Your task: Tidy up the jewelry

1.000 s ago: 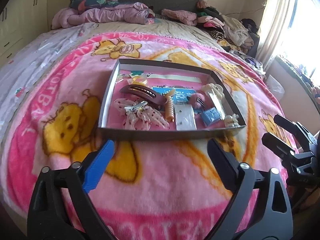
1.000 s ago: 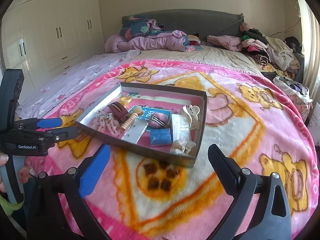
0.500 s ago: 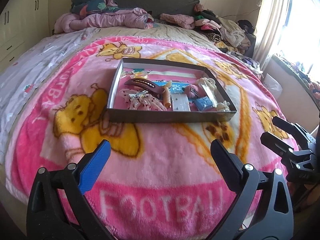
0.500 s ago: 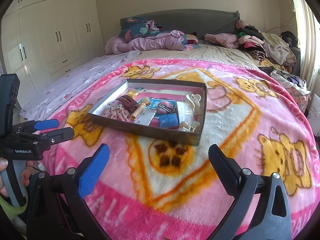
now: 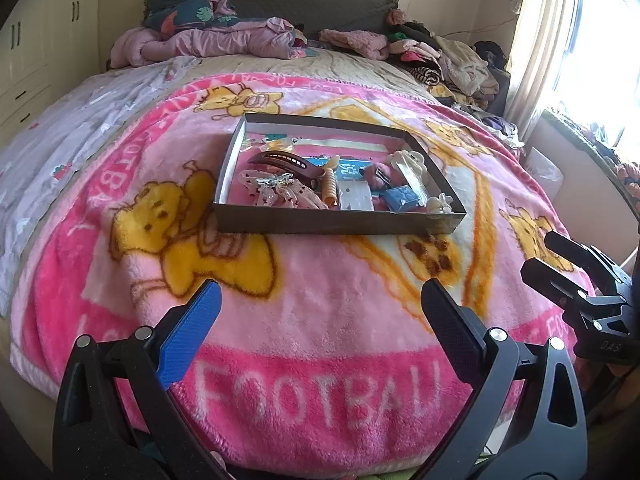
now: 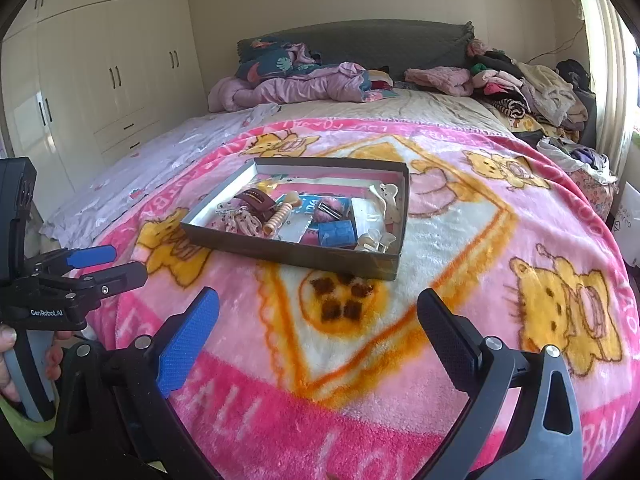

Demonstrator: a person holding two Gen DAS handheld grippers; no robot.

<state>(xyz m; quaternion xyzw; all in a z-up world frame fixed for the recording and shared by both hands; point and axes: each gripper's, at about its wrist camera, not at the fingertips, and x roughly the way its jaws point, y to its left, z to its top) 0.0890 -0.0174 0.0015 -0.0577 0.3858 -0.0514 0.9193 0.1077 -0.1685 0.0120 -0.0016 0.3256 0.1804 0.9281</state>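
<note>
Both my left gripper point(image 5: 318, 306) and right gripper point(image 6: 318, 312) hang spread, empty, short of the tray point(image 5: 340, 224); next I reach for a hair clip point(image 5: 286, 162).

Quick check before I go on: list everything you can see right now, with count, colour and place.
tray: one, grey, mid-blanket
blanket: one, pink with yellow bears, over bed
brown clip: one, tray left
coil tie: one, tan, tray centre
blue box: one, tray front right
white clips: small cluster, tray front-right corner
frilly bow: one, pale pink, tray front left
clothes pile: mixed colours, right of the headboard
wardrobe: cream, left wall
left gripper: black, one blue pad, jaws open, empty
right gripper: same, jaws open, empty
</note>
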